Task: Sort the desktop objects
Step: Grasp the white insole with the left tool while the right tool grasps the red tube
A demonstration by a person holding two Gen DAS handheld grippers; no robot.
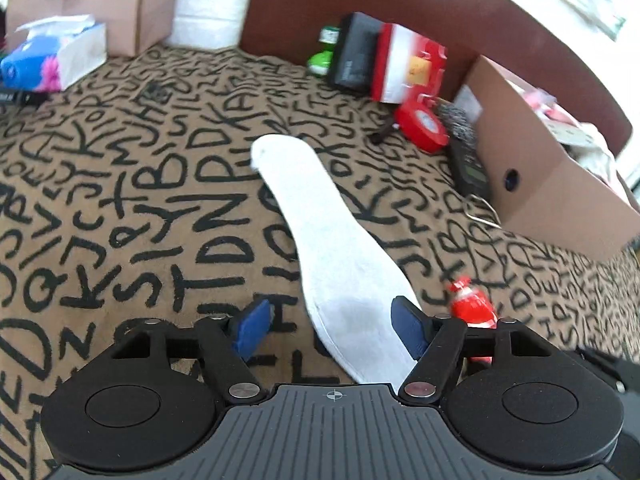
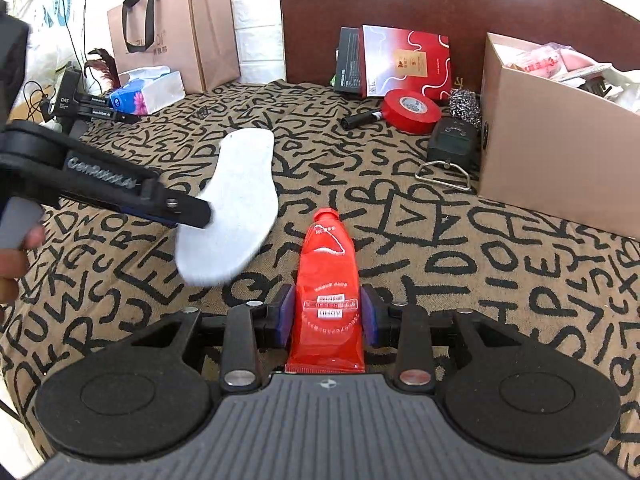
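A white insole lies on the letter-patterned cloth. My left gripper is open, its blue pads on either side of the insole's near end; the right pad is against its edge. In the right wrist view the left gripper reaches over the insole from the left. My right gripper is shut on a red tube, which points away with its cap forward. The tube also shows in the left wrist view.
An open cardboard box with mixed items stands at the right. A red tape roll, a black marker, a black device, a metal clip and red and black boxes sit at the back. A tissue pack and paper bag are back left.
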